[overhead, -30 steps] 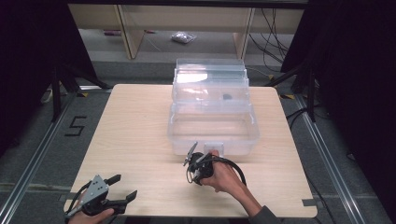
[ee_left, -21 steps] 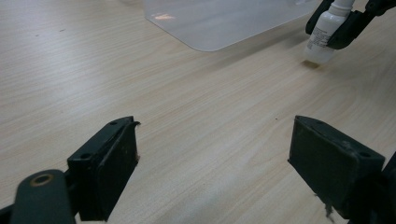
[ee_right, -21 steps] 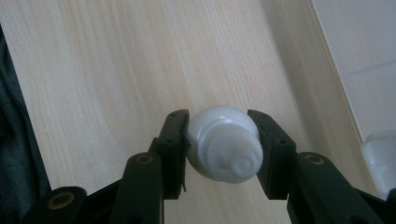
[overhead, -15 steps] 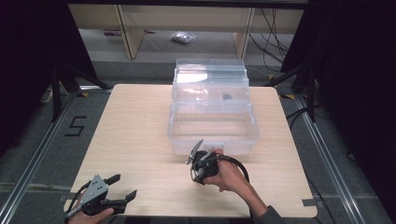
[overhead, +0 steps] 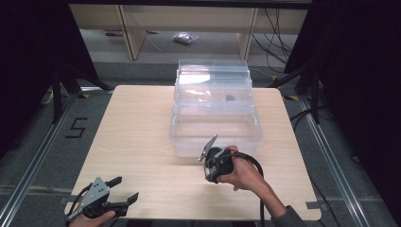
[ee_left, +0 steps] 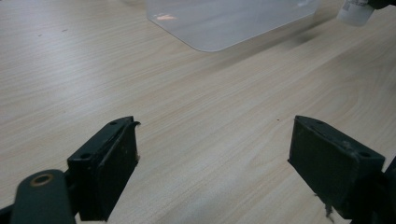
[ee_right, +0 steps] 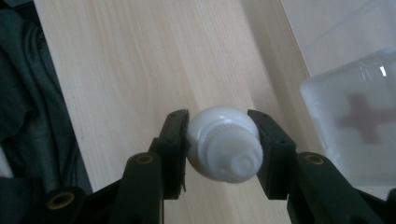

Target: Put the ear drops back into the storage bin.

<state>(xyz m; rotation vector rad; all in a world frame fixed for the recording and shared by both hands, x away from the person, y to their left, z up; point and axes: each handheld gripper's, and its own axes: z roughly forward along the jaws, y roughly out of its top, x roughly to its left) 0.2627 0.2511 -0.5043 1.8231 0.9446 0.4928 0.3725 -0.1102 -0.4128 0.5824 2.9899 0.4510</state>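
A: Start with the high view. How far along does this look?

B: I'd judge it midway. The right gripper [overhead: 213, 171] hangs just off the front wall of the clear plastic box [overhead: 215, 125], at about five o'clock on the wooden table [overhead: 137, 123]. The box is open, with its lid standing up at twelve o'clock. Picking up seems done; lowering the thing into the box seems to be what's left. The left gripper [overhead: 124, 190] sits at seven o'clock near the table's front edge, jaws spread, nothing between them.

A: And the left gripper view?

B: Its two black jaws stand wide apart over bare, pale wood with a fine straight grain. At twelve o'clock is a rounded corner of the box [ee_left: 224, 23], translucent and smooth; at one o'clock is a small white bottle [ee_left: 356, 10], blurred.

A: The right gripper view?

B: The right gripper [ee_right: 223, 140] pinches that white bottle [ee_right: 224, 144] by its sides, seen end on: rounded, glossy plastic, with a ribbed screw cap and small nozzle facing the camera. It hangs over the table, not yet in the box. At three o'clock is a frosted box panel bearing a dull red cross [ee_right: 364, 116]. Dark cloth lies at nine o'clock, past the table edge.
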